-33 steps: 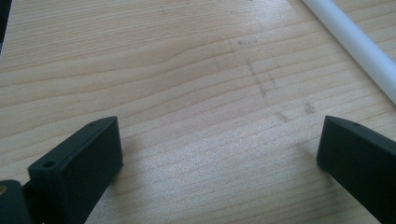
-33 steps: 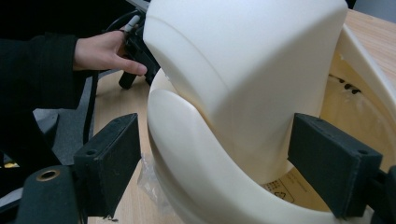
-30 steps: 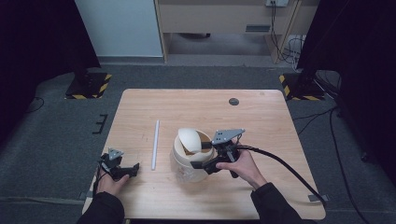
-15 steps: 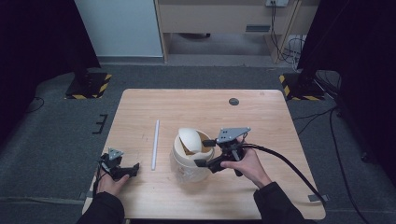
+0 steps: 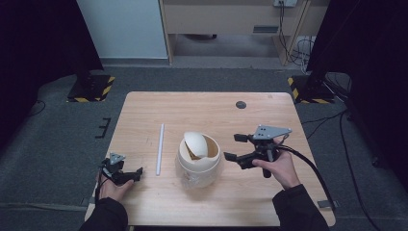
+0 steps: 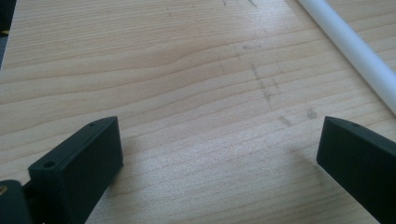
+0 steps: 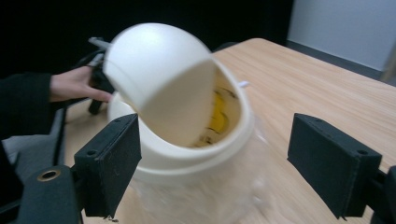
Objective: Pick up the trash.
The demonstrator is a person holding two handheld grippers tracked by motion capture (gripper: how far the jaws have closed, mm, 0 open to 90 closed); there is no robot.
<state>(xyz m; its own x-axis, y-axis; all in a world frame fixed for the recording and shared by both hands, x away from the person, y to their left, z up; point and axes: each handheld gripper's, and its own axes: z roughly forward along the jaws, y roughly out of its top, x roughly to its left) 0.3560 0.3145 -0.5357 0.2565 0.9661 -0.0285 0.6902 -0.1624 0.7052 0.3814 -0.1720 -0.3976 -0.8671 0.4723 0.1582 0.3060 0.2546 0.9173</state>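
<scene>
A cream bin (image 5: 198, 161) with a swing lid (image 5: 195, 143) stands mid-table, its lower part wrapped in clear plastic. In the right gripper view the lid (image 7: 159, 74) is tilted, and something yellow (image 7: 218, 112) lies inside the bin (image 7: 187, 158). My right gripper (image 5: 233, 147) hangs open just right of the bin, apart from it, with nothing between its jaws (image 7: 215, 140). Open as well, my left gripper (image 5: 136, 173) rests low over the table's front left, holding nothing (image 6: 219, 140). A white tube (image 5: 160, 148) lies left of the bin; it crosses the upper right of the left gripper view (image 6: 350, 51).
A small dark round disc (image 5: 241, 104) sits in the wooden table (image 5: 202, 110) near its far edge. The right gripper's cable (image 5: 312, 168) trails off the right side. The other hand (image 7: 70, 86) shows behind the bin in the right gripper view.
My right gripper has drawn back to the right, away from the bin. The lid now sits tilted. The left gripper has stayed where it was.
</scene>
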